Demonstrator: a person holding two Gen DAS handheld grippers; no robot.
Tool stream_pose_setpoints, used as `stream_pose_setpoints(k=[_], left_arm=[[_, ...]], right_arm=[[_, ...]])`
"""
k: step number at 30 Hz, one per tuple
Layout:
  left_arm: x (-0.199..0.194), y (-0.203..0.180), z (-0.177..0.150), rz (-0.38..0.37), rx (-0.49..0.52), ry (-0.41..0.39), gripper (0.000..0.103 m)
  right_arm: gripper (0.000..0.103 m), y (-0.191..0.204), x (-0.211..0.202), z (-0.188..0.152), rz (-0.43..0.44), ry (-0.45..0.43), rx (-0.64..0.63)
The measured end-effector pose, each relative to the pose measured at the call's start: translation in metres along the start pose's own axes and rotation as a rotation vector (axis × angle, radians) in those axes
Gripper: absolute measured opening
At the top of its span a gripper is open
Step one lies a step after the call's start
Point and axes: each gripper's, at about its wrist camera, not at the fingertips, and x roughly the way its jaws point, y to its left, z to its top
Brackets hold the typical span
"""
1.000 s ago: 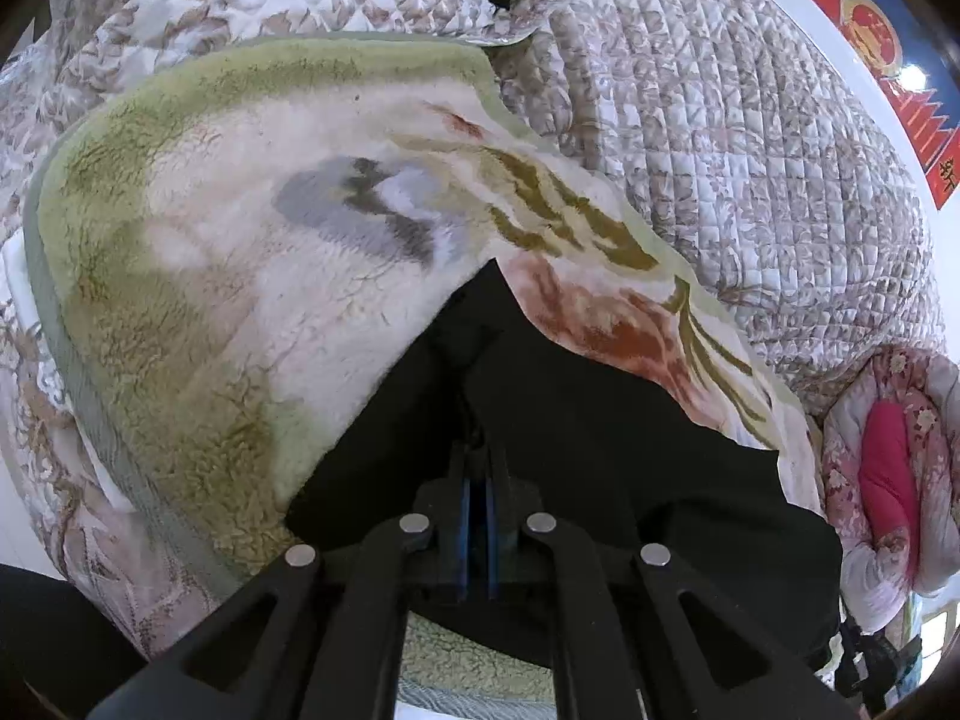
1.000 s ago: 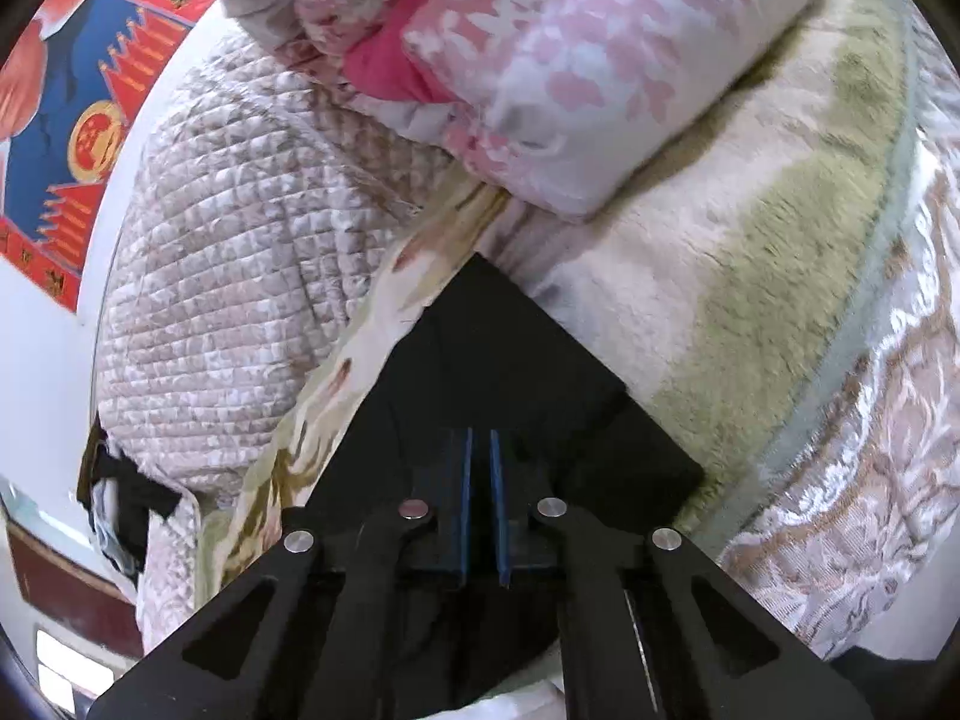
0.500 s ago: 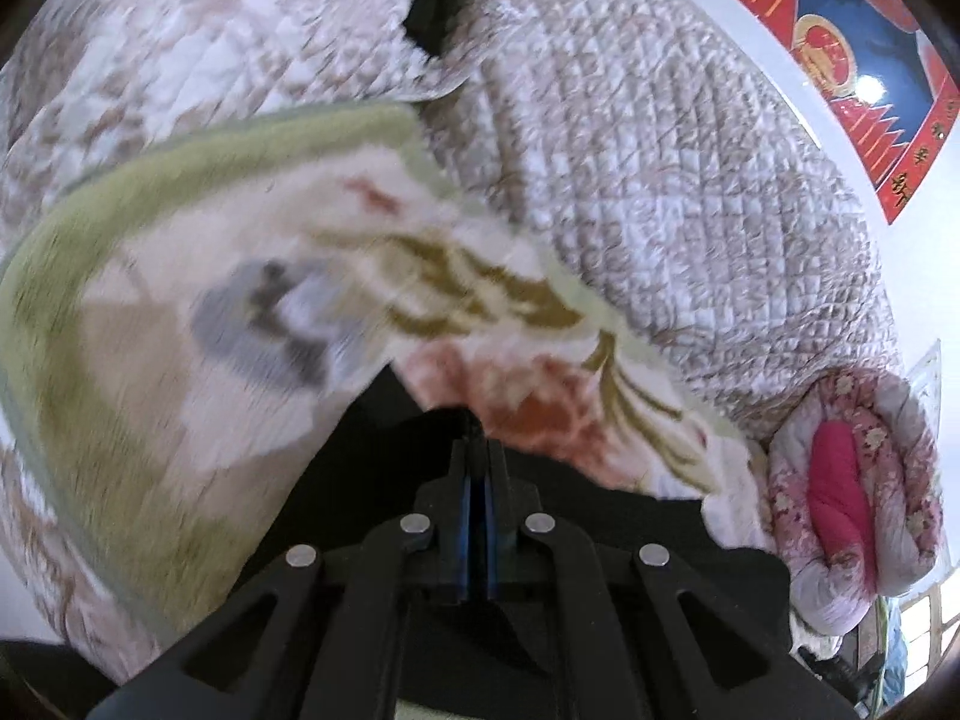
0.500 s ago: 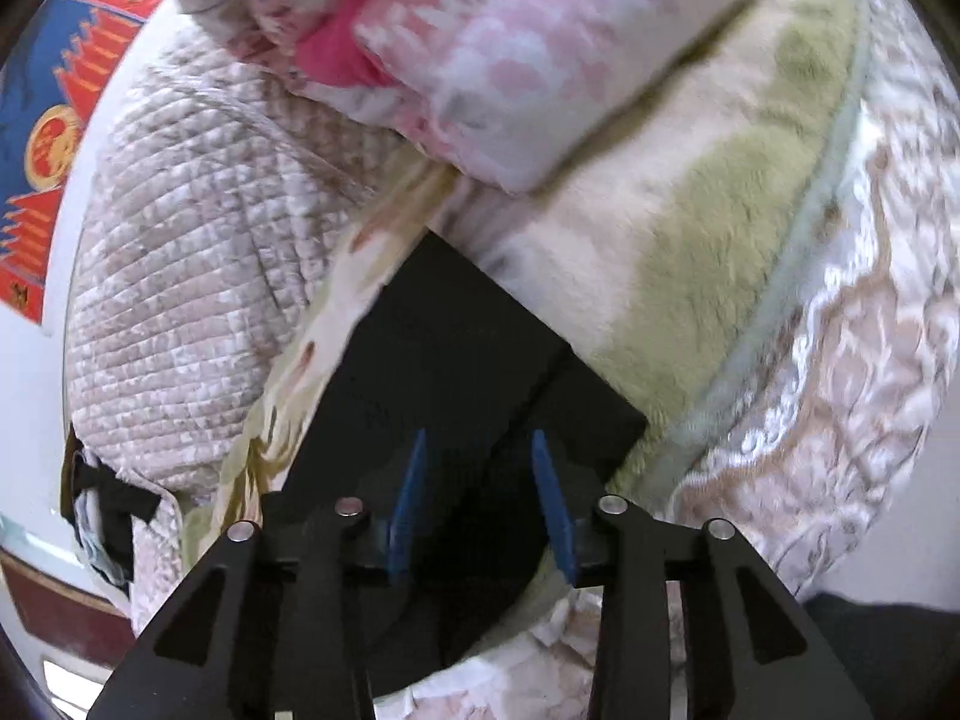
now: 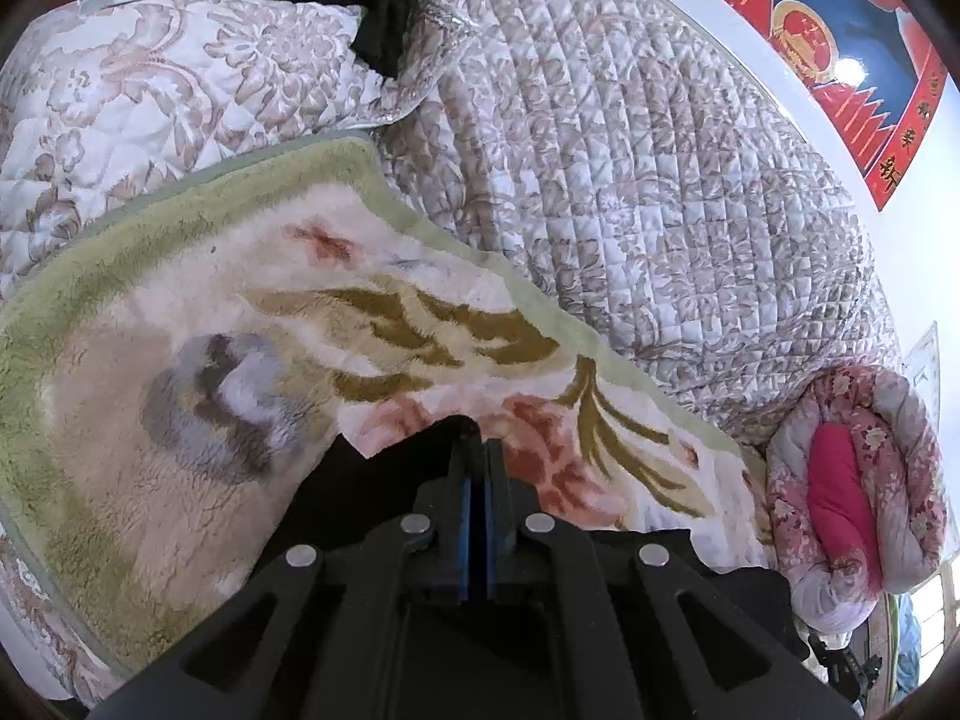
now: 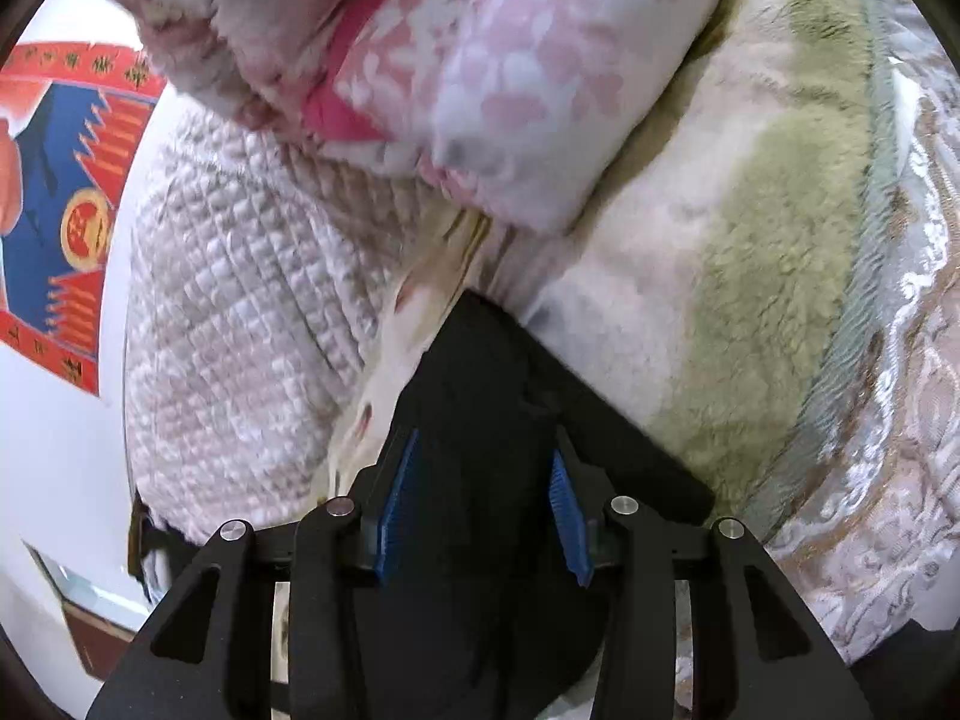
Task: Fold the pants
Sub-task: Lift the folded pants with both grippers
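Note:
The black pants [image 5: 372, 480] lie on a fluffy floral blanket [image 5: 180, 312] on the bed. In the left wrist view my left gripper [image 5: 478, 450] is shut on an edge of the pants, its blue pads pressed together. In the right wrist view the pants [image 6: 480, 372] lie flat below my right gripper [image 6: 483, 456], which is open with its blue pads wide apart and nothing between them. The pants' corner points toward a pink quilt.
A rolled pink floral quilt [image 6: 492, 60] lies just beyond the pants, also at the right in the left wrist view [image 5: 852, 480]. A quilted beige bedspread [image 5: 630, 180] covers the back. A red and blue poster [image 6: 54, 192] hangs on the wall.
My right gripper opened and let go of the pants, which now lie flat. My left gripper stayed shut on the pants and drew them back across the blanket.

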Motion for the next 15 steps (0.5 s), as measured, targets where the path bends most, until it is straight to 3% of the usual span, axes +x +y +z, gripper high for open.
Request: stream_pose_setpoints(k=[2, 6, 8, 9, 13, 15], left_arm=[[0.003, 0.003, -0.001, 0.002, -0.002, 0.006, 0.004], [0.007, 0.008, -0.005, -0.002, -0.011, 0.021, 0.004], [0.009, 0.008, -0.006, 0.000, -0.010, 0.027, 0.004], [0.009, 0.009, -0.006, 0.001, -0.011, 0.029, 0.004], [0.013, 0.007, -0.003, 0.009, -0.008, 0.040, 0.004], [0.023, -0.002, 0.008, 0.022, 0.019, 0.058, 0.004]], right_arm=[[0.044, 0.002, 0.011, -0.003, -0.071, 0.063, -0.046], [0.045, 0.009, 0.012, -0.005, -0.031, 0.078, -0.065], [0.034, 0.016, 0.012, -0.006, -0.054, 0.066, -0.115], [0.011, 0.021, 0.014, -0.007, -0.069, 0.076, -0.152], [0.008, 0.035, 0.026, -0.003, -0.098, 0.118, -0.208], [0.008, 0.057, 0.018, 0.010, -0.024, 0.102, -0.225]])
